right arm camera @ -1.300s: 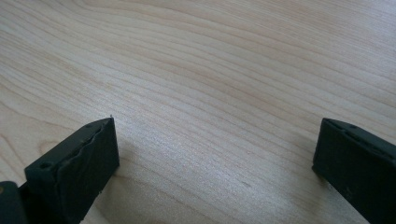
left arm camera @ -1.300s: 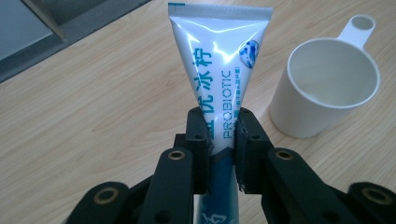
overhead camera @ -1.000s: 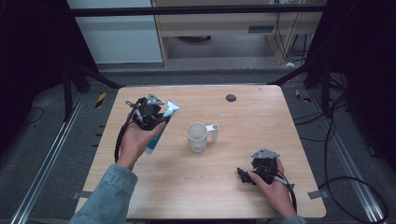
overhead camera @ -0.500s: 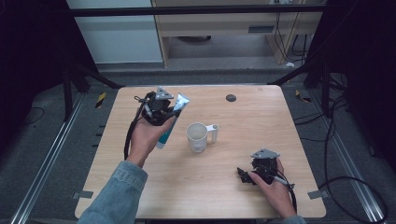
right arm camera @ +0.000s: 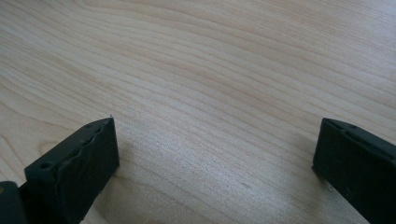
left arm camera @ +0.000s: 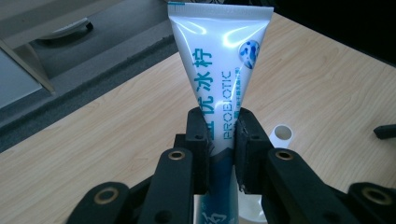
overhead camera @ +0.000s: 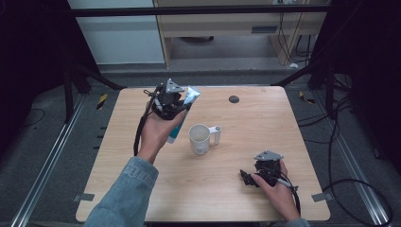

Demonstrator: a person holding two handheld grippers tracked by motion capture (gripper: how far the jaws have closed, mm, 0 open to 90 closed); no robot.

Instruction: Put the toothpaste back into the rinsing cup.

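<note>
White and teal, the toothpaste tube [overhead camera: 182, 115] sits clamped in the left hand-held gripper [overhead camera: 169, 105], raised above the far-left part of the wooden desk [overhead camera: 142, 189]. In the left gripper view the two black jaws press flat on the tube [left arm camera: 219, 84] partway along its body, the crimped flat end pointing up and away, the cap end running down below the grip towards the person's palm. From the high view, that long axis slants — crimp towards the far edge of the desk, cap towards the near side and aimed roughly at the mug.

Just to the right of that hand stands the white mug [overhead camera: 201, 138], upright, mouth open to the ceiling, handle sticking out to the right. Tube and mug are close but apart; the cap end hangs just left of the rim and a little above it. My guess is that the tube is bound for the mug, and if so the move turns on swinging the cap end rightward over that opening and bringing the axis nearer to upright before lowering.

Farther right, near the front edge, the right hand-held gripper [overhead camera: 253, 177] rests low on the desk with its jaws spread wide on nothing — bare wood [right arm camera: 210, 93] between them. It lies well apart from the mug, so the left hand is plainly the nearer one. A small dark disc [overhead camera: 233, 99] lies beyond the mug, out of the way.
</note>
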